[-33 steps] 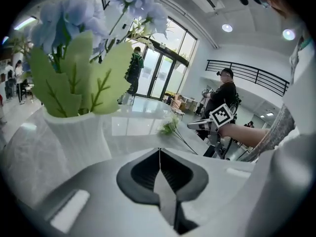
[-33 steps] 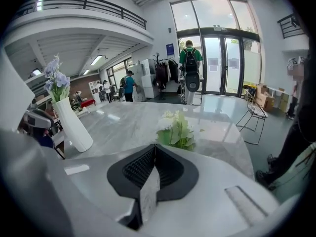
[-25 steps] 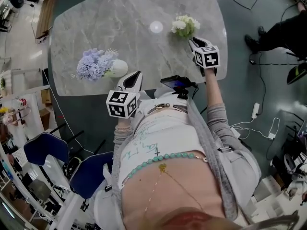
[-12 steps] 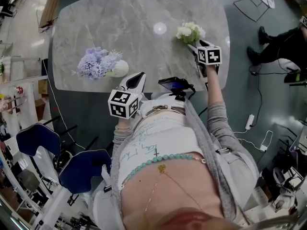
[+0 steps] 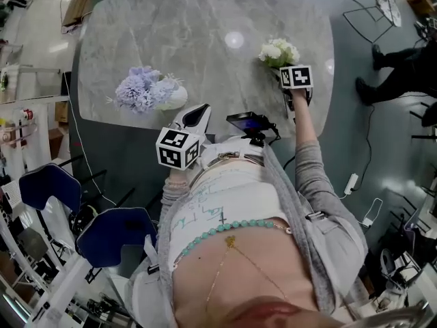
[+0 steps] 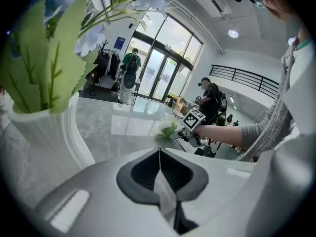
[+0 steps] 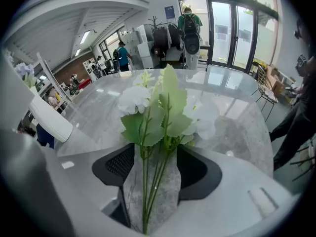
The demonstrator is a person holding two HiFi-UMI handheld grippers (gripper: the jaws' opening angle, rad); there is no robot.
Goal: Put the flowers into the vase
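Note:
A bunch of white flowers [image 5: 276, 52] with green stems lies near the right edge of the marble table [image 5: 205, 26]. My right gripper [image 5: 293, 70] is open right behind it. In the right gripper view the stems [image 7: 150, 181] run down the wide gap of my right gripper [image 7: 152, 157], touching neither pad. A white vase [image 5: 172, 98] holding purple flowers [image 5: 140, 91] stands at the table's left. My left gripper [image 5: 199, 111] hovers at the table's near edge just right of the vase, shut with nothing in it. The vase [image 6: 44, 132] fills the left of the left gripper view.
A small dark device [image 5: 249, 121] sits on the person's chest by the table's near edge. Someone's legs [image 5: 396, 74] rest on the floor to the right, near a wire stool [image 5: 372, 5]. Blue chairs [image 5: 109, 227] stand at lower left, cables [image 5: 362, 190] at lower right.
My right gripper has closed in on the white flowers, so the stems now lie between its jaws. The left gripper has barely moved.

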